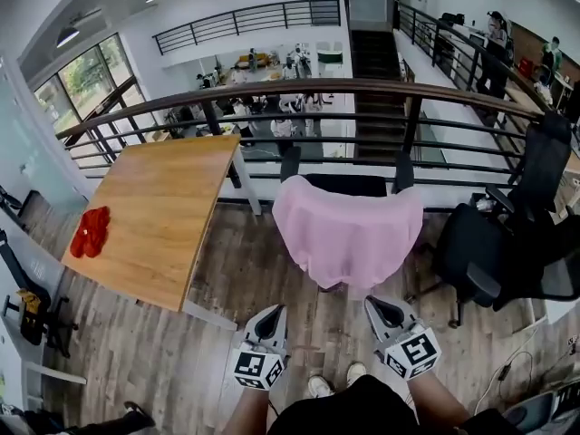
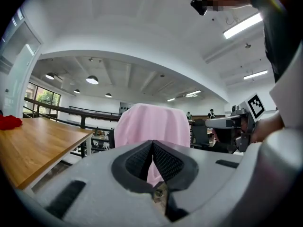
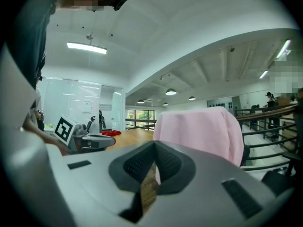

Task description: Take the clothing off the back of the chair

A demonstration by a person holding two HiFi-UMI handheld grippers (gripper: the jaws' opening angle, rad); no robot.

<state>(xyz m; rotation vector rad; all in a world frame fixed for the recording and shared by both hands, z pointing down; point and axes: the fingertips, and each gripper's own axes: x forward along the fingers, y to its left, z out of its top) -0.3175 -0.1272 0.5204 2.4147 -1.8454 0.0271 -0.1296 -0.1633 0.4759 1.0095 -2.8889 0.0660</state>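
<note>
A pink garment (image 1: pixel 349 227) hangs draped over the back of a black chair (image 1: pixel 344 185) that faces the railing. In the left gripper view the pink garment (image 2: pixel 151 126) stands straight ahead beyond the jaws, and in the right gripper view the pink garment (image 3: pixel 199 131) shows ahead, slightly right. My left gripper (image 1: pixel 275 314) and right gripper (image 1: pixel 378 304) are held low, short of the chair, both apart from the cloth. The jaws of both are shut with nothing between them.
A wooden table (image 1: pixel 163 216) stands to the left with a red cloth (image 1: pixel 91 232) on its near left corner. Two black office chairs (image 1: pixel 507 243) crowd the right side. A metal railing (image 1: pixel 299 116) runs behind the chair. The person's shoes (image 1: pixel 331 383) stand on the wooden floor.
</note>
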